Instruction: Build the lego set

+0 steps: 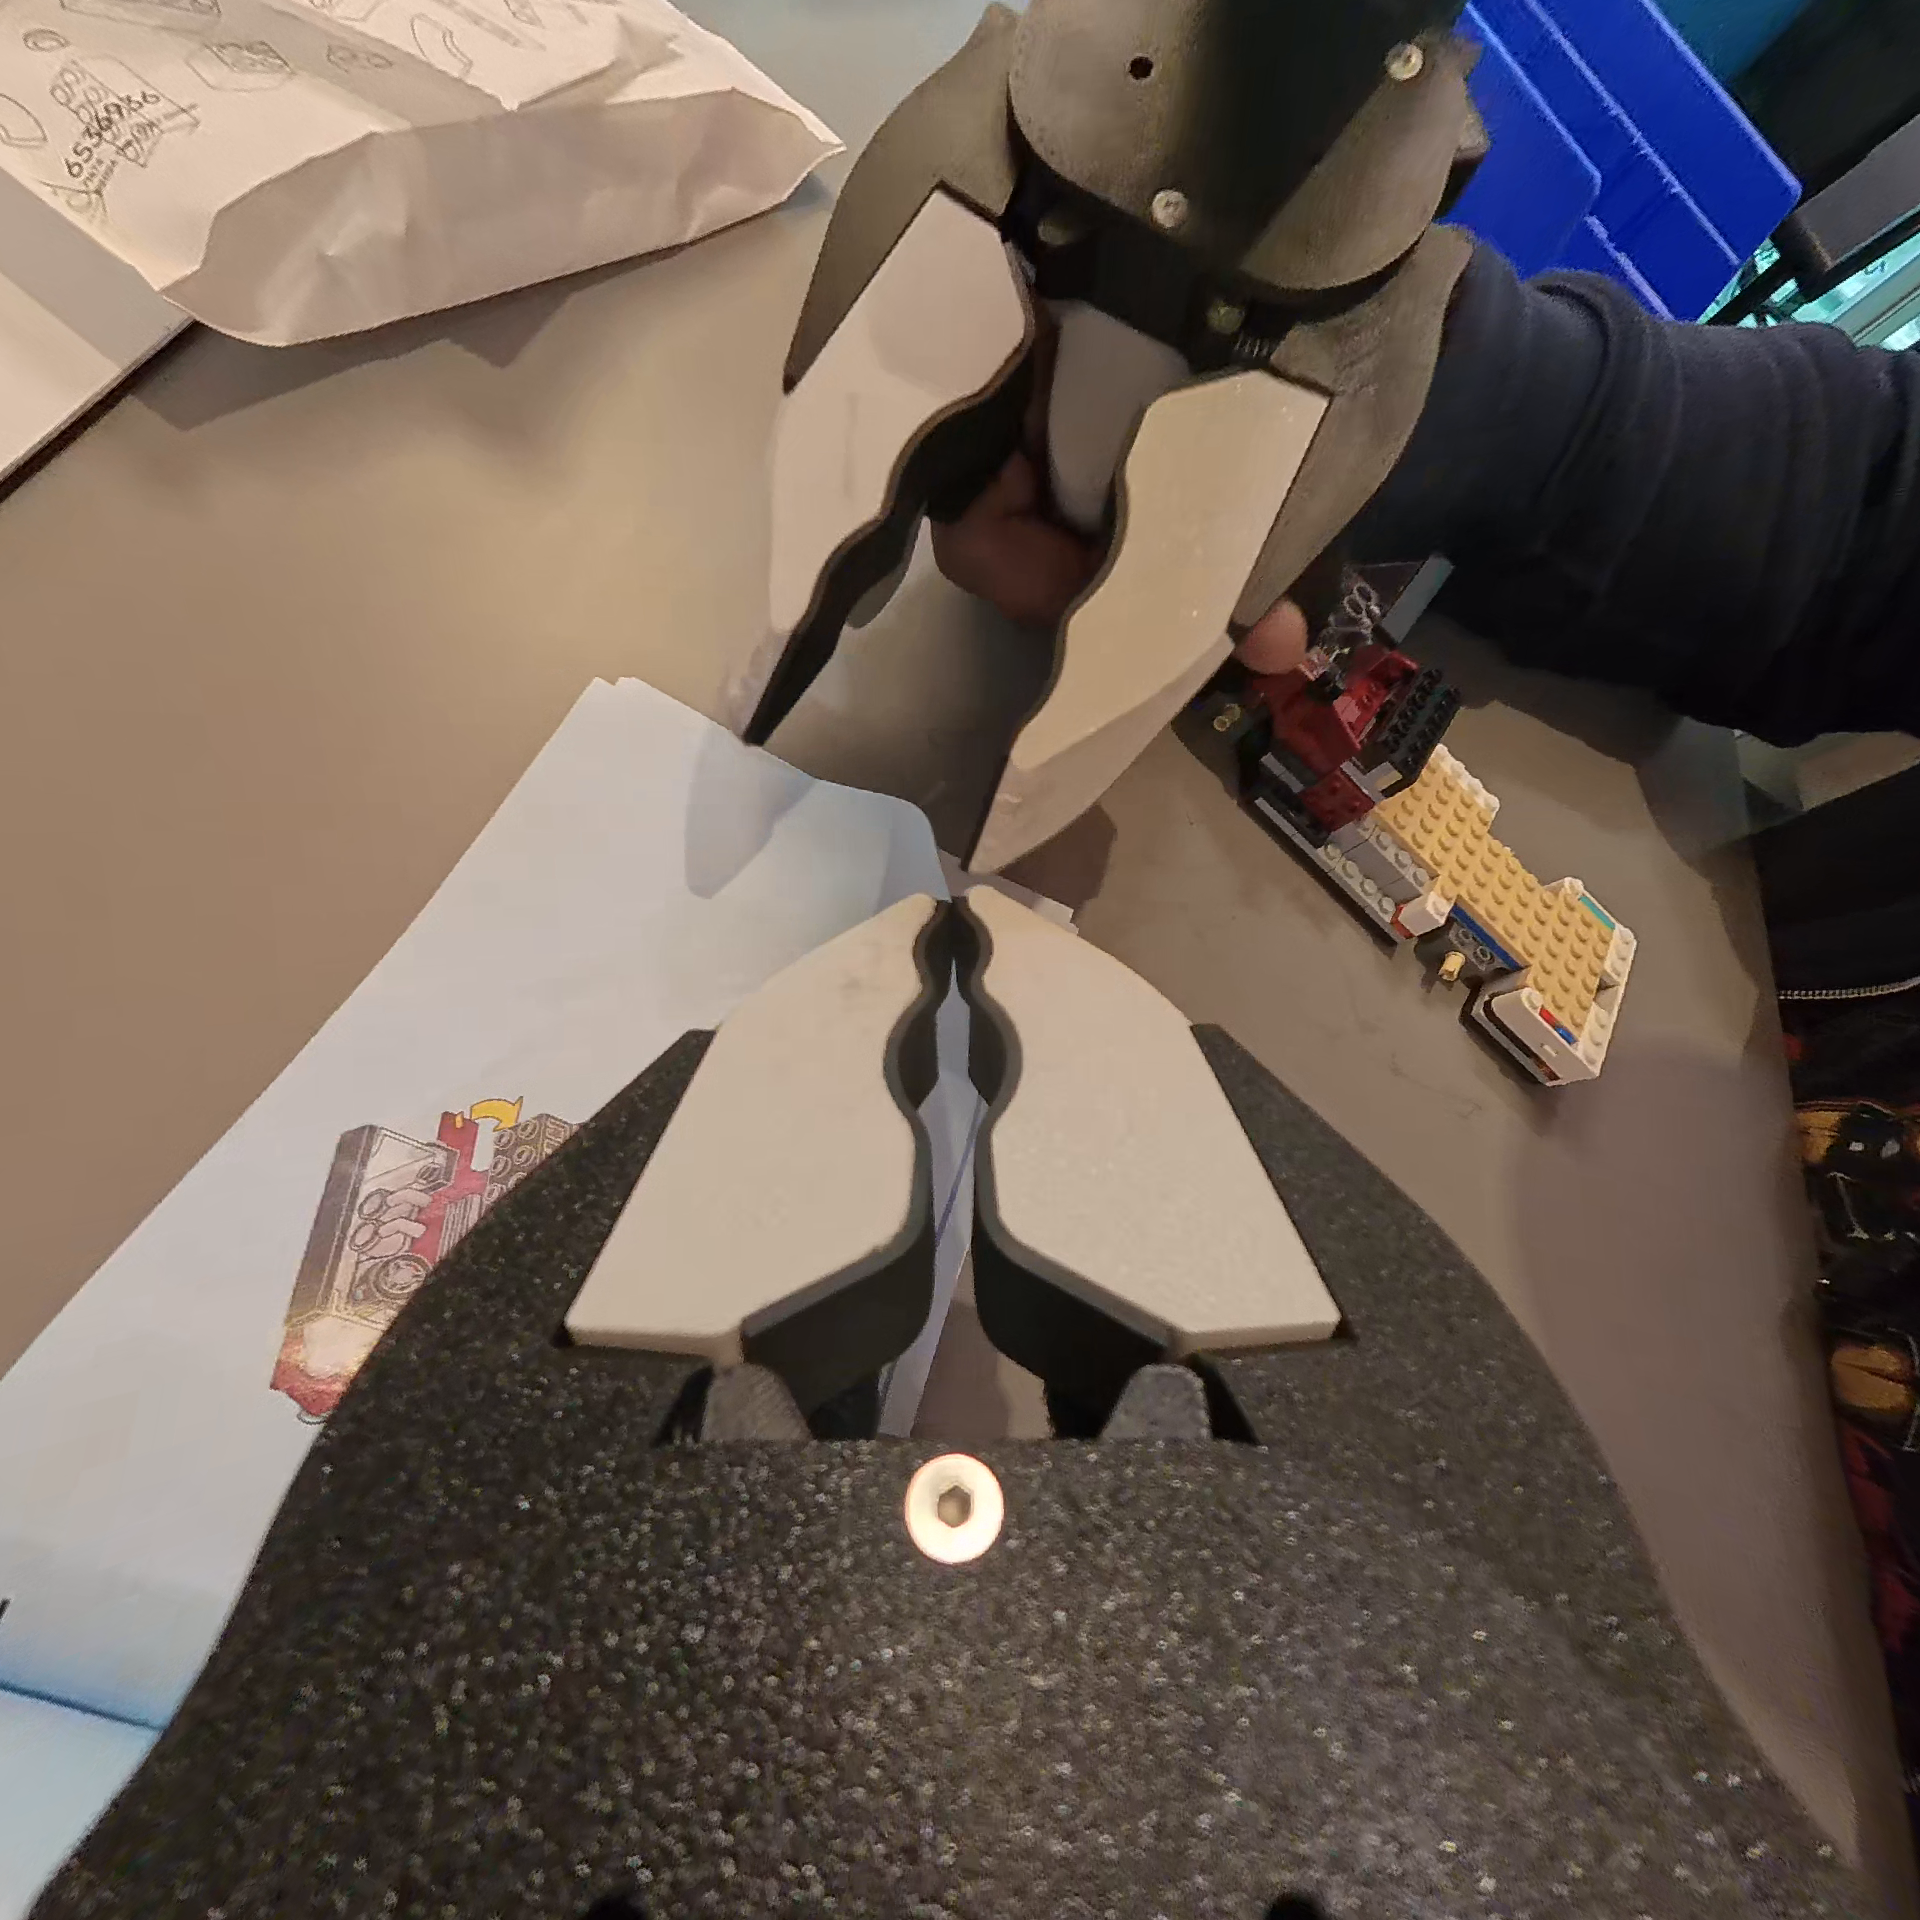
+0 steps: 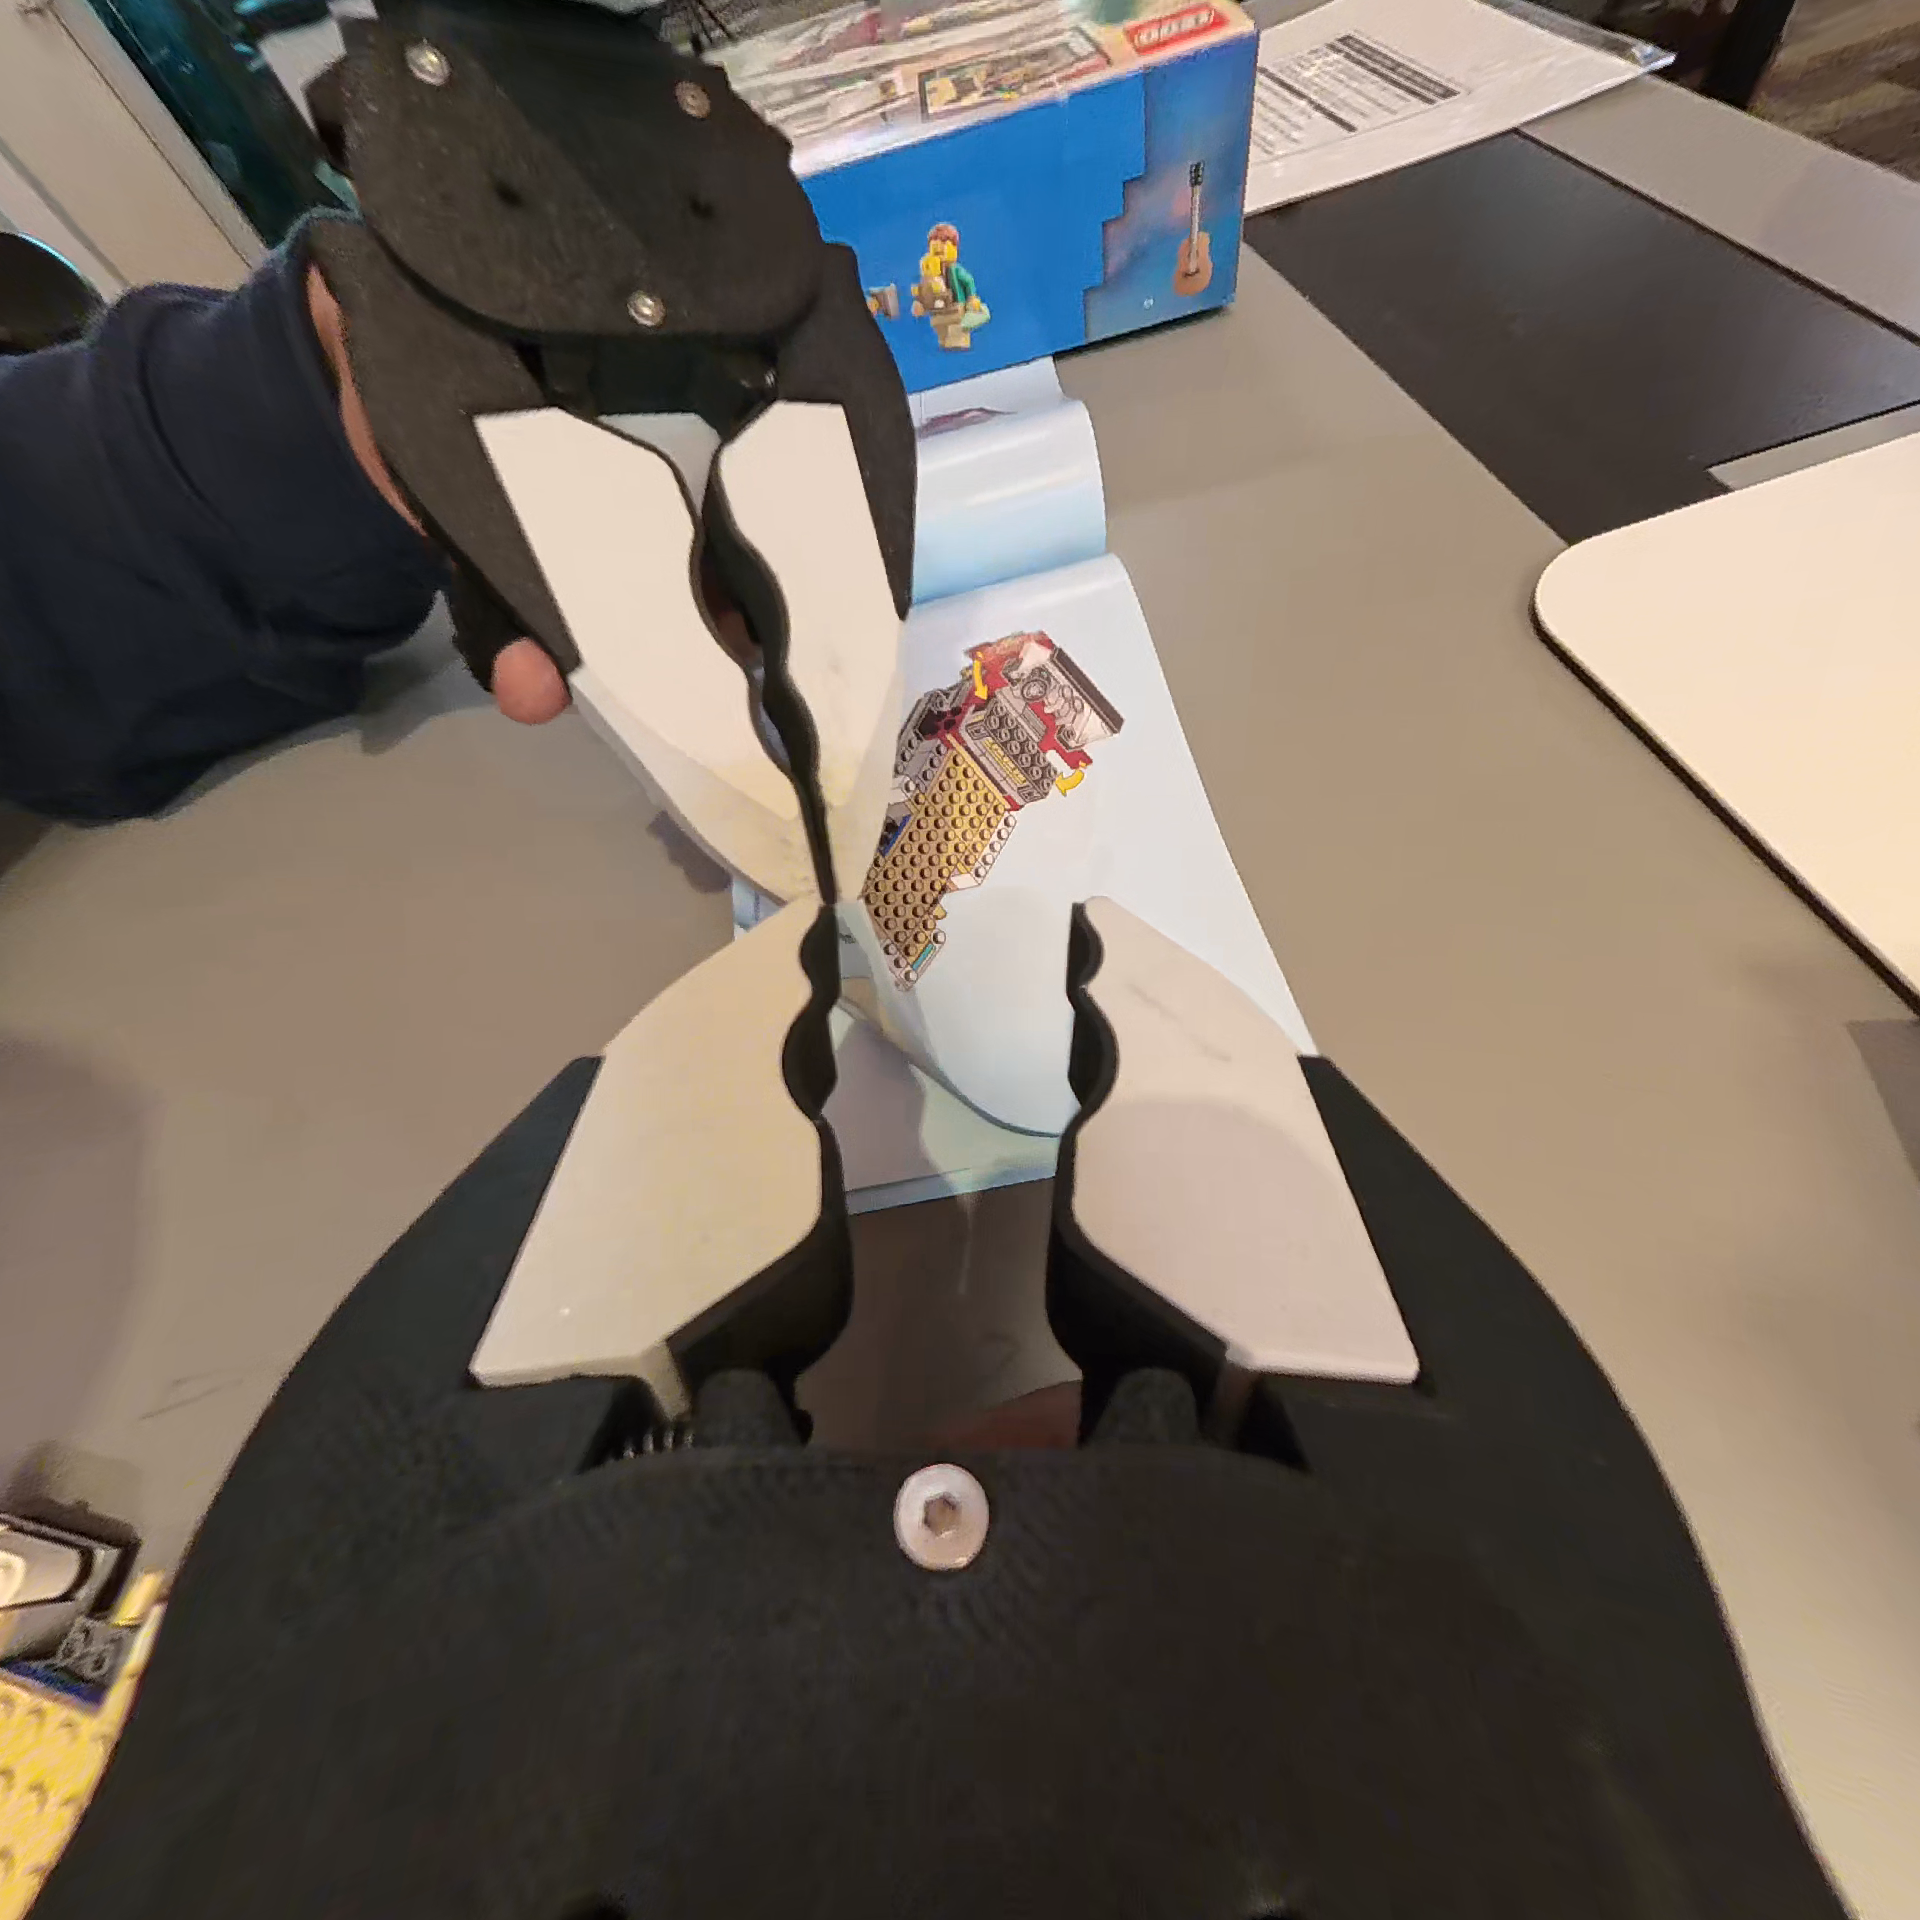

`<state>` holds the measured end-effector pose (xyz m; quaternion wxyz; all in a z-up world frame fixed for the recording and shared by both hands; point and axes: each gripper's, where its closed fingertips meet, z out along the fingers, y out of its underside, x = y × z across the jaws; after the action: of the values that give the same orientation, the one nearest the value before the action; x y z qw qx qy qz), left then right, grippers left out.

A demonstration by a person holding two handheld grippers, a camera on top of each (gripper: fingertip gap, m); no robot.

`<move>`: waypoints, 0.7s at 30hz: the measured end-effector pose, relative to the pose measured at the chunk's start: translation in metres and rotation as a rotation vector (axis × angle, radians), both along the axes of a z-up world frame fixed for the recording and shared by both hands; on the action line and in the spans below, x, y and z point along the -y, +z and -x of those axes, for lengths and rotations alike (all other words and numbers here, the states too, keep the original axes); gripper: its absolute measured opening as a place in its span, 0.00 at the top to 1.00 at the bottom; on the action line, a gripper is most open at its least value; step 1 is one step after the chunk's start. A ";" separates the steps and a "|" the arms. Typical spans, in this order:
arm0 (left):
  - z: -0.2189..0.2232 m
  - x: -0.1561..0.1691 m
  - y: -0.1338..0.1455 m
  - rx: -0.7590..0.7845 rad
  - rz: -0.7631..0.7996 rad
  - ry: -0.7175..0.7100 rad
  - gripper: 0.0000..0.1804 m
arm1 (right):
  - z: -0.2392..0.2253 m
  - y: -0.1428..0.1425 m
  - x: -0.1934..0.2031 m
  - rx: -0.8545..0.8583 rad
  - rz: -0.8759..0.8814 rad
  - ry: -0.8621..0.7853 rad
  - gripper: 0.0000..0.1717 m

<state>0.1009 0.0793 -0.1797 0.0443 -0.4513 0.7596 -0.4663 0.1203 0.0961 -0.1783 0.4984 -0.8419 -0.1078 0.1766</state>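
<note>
While your left hand-held gripper (image 1: 954,914) pinches the booklet page (image 1: 582,935) at centre frame, your right hand-held gripper (image 2: 951,920) gapes wide over it, brick model (image 1: 1455,862) at right on the worktop (image 1: 312,623).

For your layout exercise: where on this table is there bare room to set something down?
Bare grey table left of the booklet, and between the booklet and the white board. Crowded: around the brick model and blue box.

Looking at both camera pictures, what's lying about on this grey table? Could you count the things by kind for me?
Hand-held grippers: 2 (left, right)
Instruction booklets: 1
Brick models: 1
Blue toy boxes: 1
Paper bags: 1
Printed sheets: 1
White boards: 1
Total: 8
</note>
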 end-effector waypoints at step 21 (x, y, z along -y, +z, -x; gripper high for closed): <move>0.001 -0.003 -0.004 -0.026 -0.005 0.009 1.00 | 0.019 -0.007 0.014 0.029 0.053 0.138 0.74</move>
<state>0.1001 0.0824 -0.1841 0.0377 -0.4605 0.7594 -0.4581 0.1016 0.0817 -0.1855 0.4608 -0.8479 -0.1681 0.2010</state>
